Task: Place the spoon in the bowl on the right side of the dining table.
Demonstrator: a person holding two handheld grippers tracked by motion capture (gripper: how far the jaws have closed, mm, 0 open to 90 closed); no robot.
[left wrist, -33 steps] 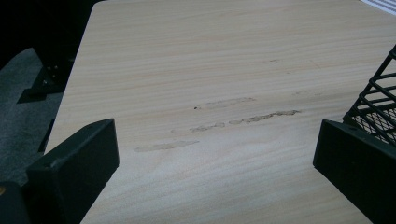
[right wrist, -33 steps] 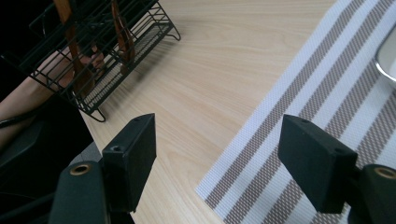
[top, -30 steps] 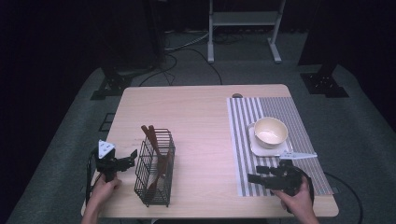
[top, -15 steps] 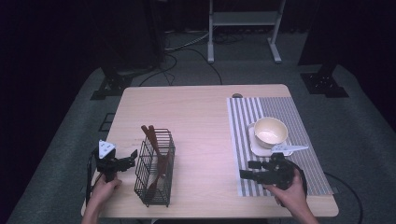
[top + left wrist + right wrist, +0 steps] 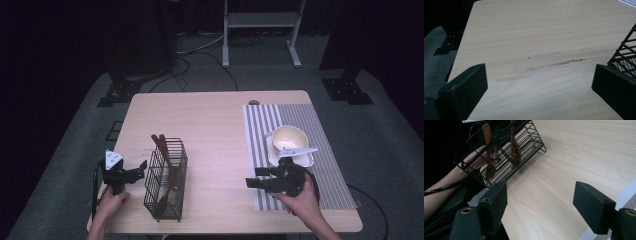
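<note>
Reaching my right tongs [image 5: 252,181], jaws wide and empty, toward the wire basket [image 5: 165,180] of wooden spoons [image 5: 488,155] near the desk's front left, I should approach level (left tongs [image 5: 141,169] gape beside it).

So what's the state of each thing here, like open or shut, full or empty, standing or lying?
Left gripper: open, empty, beside the basket.
Right gripper: open, empty, jaws pointing toward the basket.
Wire basket: upright on the table, holding utensils.
Wooden utensils: leaning in the basket, handles sticking out.
Bowl: upright on a small tray; contents too unclear to tell.
Striped mat: lying flat on the table.
</note>
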